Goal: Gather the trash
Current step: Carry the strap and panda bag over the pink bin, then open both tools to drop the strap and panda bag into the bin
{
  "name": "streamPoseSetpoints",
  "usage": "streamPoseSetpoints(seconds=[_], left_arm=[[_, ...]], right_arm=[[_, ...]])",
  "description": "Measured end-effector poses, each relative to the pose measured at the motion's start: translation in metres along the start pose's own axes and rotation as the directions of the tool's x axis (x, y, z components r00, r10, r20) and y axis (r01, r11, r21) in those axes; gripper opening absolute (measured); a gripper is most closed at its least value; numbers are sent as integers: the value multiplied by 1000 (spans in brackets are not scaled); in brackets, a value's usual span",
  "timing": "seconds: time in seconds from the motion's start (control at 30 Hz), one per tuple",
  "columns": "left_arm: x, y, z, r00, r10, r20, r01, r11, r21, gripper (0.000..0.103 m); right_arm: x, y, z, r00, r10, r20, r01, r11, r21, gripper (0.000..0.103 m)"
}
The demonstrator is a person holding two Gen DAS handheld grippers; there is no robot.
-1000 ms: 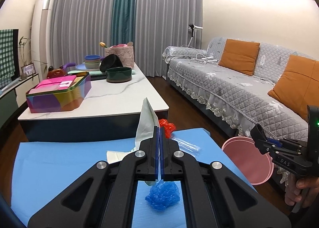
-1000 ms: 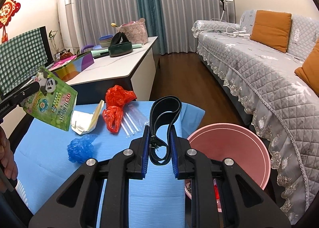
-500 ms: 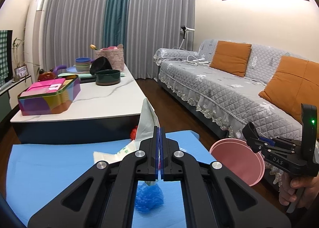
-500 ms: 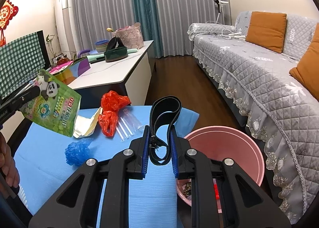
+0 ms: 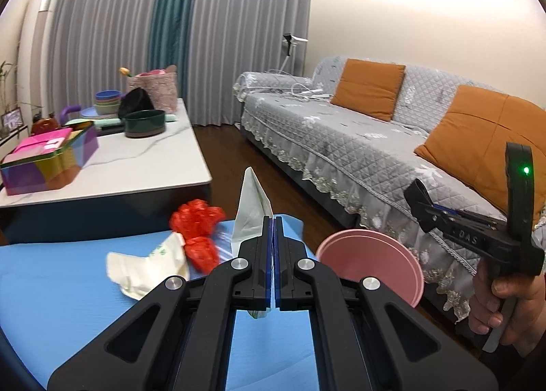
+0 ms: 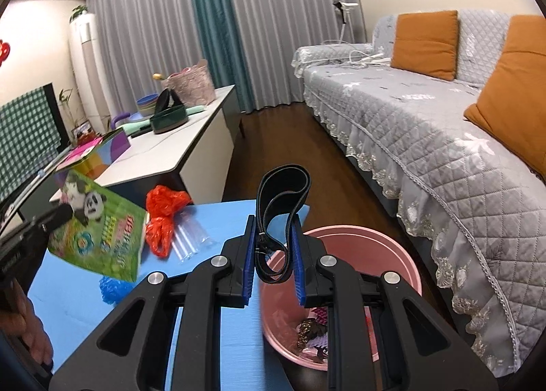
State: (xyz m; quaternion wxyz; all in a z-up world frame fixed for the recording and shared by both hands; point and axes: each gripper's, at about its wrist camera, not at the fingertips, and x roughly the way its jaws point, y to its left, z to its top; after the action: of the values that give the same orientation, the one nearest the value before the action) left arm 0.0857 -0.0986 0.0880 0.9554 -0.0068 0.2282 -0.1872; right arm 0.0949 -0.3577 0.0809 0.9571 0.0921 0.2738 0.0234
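My left gripper is shut on a green panda snack bag. In the left wrist view that bag shows edge-on as a pale wedge. My right gripper is shut on a looped black strap and hangs over the near rim of the pink bin, which holds some scraps. On the blue table lie a red plastic bag, a crumpled white wrapper, a clear sleeve and a blue crumpled bag.
A white marble coffee table with a colourful tin and dishes stands beyond the blue table. A grey sofa with orange cushions runs along the right. Dark wood floor lies between them. A hand holds the right gripper.
Both grippers have swung right toward the pink bin, which now looks larger and closer. The blue crumpled bag has dropped out of the left wrist view. Both grips are unchanged.
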Motion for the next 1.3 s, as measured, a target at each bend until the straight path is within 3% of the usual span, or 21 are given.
streamPoseSetpoints(seconds=[0.5,1.17,1.3], left_arm=[[47,-57,9,993,-117,-25,117,993,9,1],[126,-120,-8,969,-198,-151,207,977,48,1],[136,-123,-12,955,-222,-194,234,971,41,2]], right_arm=[[3,-29,3,995,-104,4,104,994,-39,19],[13,-62,3,987,-162,-14,162,987,-8,20],[17,-70,2,984,-174,-32,175,985,15,27]])
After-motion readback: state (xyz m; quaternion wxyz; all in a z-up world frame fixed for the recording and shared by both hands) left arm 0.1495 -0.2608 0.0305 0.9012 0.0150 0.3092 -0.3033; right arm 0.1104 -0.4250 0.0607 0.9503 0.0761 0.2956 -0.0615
